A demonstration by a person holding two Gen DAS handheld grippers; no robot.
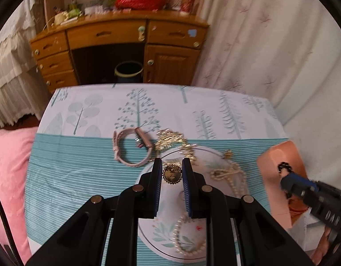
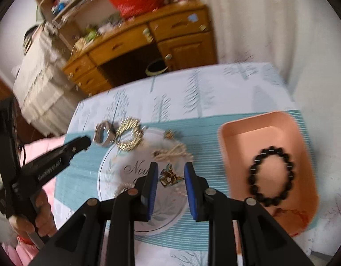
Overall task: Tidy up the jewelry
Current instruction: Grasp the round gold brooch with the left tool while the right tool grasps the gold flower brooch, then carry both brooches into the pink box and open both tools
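The left gripper (image 1: 171, 175) has its jaws closed on a round gold brooch (image 1: 172, 174), and the right gripper (image 2: 171, 176) grips a small gold piece (image 2: 170, 177), both above the plate (image 2: 117, 155). Each should go level to the pink tray (image 2: 236, 128), beside the black bracelet (image 2: 271, 175), and open only low inside it.

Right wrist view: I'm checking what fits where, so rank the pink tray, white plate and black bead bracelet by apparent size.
1. pink tray and white plate: look alike, plate partly hidden
2. black bead bracelet: clearly smallest
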